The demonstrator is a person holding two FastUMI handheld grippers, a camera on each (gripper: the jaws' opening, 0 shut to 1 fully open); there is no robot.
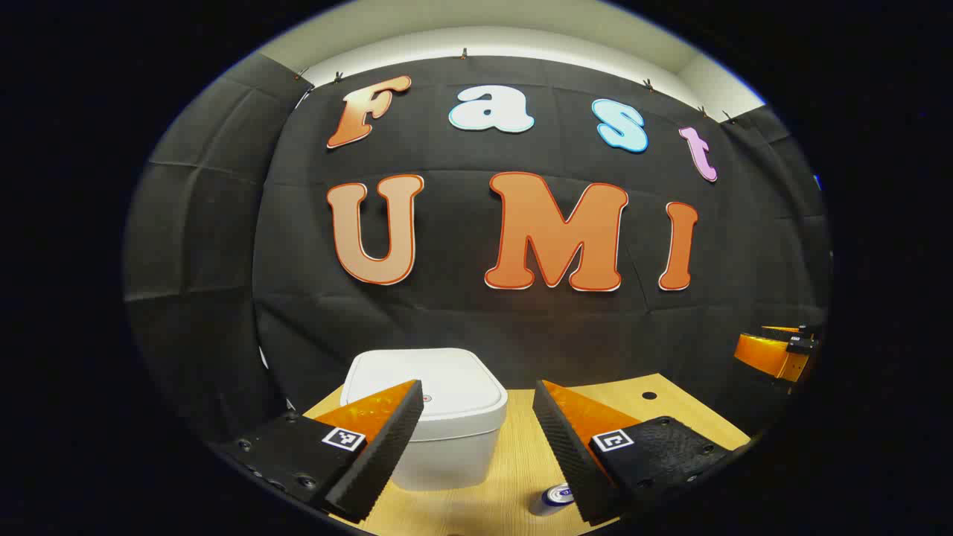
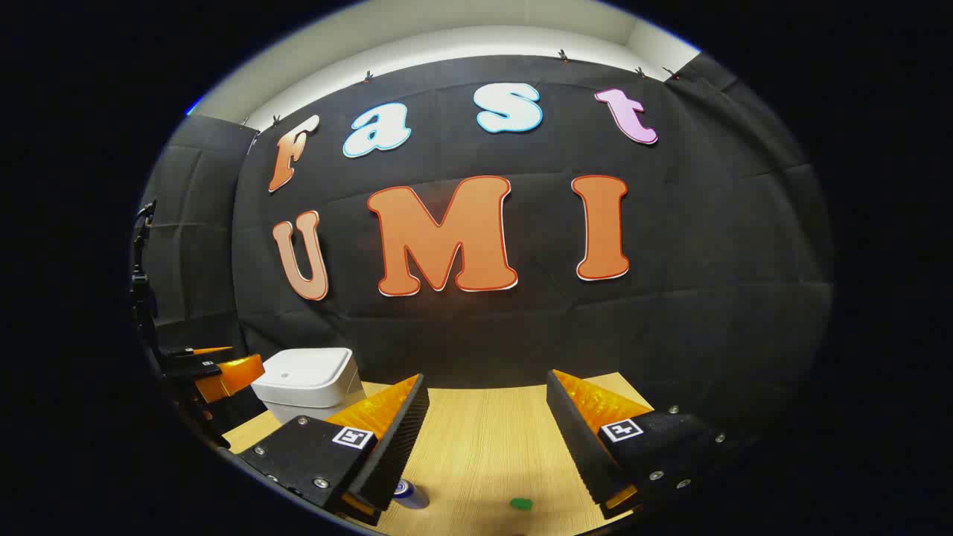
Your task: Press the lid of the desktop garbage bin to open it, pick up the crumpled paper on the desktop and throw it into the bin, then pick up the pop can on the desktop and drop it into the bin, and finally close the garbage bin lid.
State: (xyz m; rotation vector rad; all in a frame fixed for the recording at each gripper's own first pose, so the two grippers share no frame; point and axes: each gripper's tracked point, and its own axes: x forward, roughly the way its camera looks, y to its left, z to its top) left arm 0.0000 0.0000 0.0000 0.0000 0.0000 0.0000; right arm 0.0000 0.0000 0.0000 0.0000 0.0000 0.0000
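While both grippers, left and right, gape empty: bin, rigid plastic, lid shut; press lid top centre.

I see a light wooden table with a small green bit lying on it, and a dark hole near its far edge.

Black cloth wall behind a light wooden table, pale ceiling above.
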